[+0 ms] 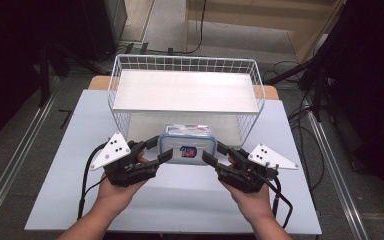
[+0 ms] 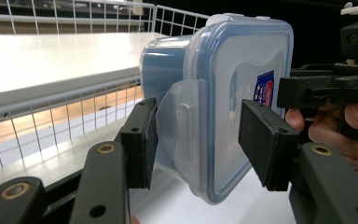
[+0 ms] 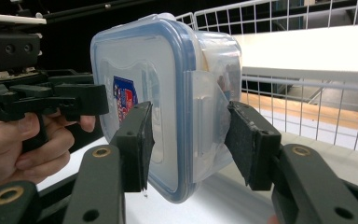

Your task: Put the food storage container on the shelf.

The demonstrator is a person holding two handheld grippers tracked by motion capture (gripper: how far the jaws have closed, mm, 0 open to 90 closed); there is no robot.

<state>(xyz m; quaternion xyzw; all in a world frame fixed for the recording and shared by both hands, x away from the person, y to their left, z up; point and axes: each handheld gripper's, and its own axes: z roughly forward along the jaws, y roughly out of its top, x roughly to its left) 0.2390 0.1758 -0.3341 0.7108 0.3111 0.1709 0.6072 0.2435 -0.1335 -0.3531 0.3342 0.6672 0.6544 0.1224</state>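
The desk [image 1: 70,165] is a flat pale sheet, matt and smooth. At its far side stands a white wire basket [image 1: 130,67], an open grid of thin rods, with a pale flat board [image 1: 185,90] laid across it as a shelf.

In front of the basket, a lidded container [image 1: 189,144] is held between the two claws, seemingly clear of the desk. It is a rounded-corner rectangular box of clear, slightly bluish plastic, with a blue seal ring under the lid, hinged clip flaps on the sides and a blue-red label on the lid. Contents cannot be made out.

The left claw [image 2: 198,140] is about half open and closed on the container's edge at one side flap. The right claw [image 3: 189,144] is likewise closed over the opposite flap.

Judged: rigid and fairly light, but glossy and likely slippery. The flaps may flex or unclip, so the firmer lid rim beside each flap seems the safer hold, with both sides kept level.
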